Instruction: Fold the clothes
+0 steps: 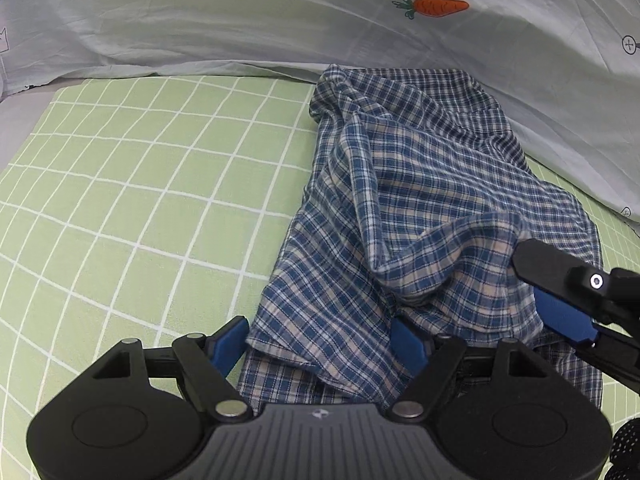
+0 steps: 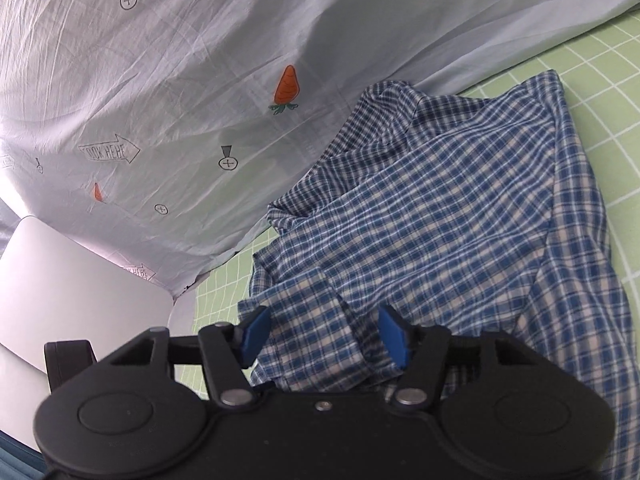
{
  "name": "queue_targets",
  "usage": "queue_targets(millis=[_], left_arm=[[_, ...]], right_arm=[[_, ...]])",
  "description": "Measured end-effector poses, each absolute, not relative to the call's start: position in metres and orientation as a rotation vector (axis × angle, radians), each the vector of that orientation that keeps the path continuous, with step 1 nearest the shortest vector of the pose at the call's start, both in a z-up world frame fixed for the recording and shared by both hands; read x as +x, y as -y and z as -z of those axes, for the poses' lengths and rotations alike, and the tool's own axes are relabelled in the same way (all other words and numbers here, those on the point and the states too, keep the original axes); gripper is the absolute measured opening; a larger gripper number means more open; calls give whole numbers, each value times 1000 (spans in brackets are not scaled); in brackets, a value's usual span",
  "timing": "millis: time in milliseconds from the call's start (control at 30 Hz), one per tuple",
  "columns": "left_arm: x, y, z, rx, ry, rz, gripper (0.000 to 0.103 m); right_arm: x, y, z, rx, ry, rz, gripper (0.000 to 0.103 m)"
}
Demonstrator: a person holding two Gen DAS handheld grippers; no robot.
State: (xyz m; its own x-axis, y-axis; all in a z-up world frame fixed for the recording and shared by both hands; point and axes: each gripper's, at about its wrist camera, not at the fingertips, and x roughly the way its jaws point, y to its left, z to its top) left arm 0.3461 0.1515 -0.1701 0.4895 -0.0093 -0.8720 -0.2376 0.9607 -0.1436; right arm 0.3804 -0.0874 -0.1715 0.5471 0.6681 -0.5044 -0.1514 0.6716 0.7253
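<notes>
A blue plaid shirt (image 1: 420, 208) lies crumpled on a green grid sheet (image 1: 140, 184), its far end against a pale quilt (image 1: 240, 28) printed with a carrot (image 1: 438, 7). The left gripper (image 1: 320, 340) sits at the shirt's near hem with fingers spread wide, cloth lying between them but not pinched. The right gripper (image 2: 326, 334) is likewise spread over a bunched fold at the shirt's edge, and a white laptop (image 2: 60, 280) lies just left of it
</notes>
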Motion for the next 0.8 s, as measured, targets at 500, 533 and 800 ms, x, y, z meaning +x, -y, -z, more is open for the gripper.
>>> queue_targets(millis=[500, 533, 800], left_arm=[[291, -146, 118, -199, -976, -105, 78], [281, -144, 115, -191, -972, -93, 78], [195, -123, 122, -161, -1018, -10, 78]], right_arm=[[313, 107, 134, 671, -819, -303, 4], [302, 110, 131, 673, -816, -283, 4], [215, 118, 121, 709, -800, -186, 2]])
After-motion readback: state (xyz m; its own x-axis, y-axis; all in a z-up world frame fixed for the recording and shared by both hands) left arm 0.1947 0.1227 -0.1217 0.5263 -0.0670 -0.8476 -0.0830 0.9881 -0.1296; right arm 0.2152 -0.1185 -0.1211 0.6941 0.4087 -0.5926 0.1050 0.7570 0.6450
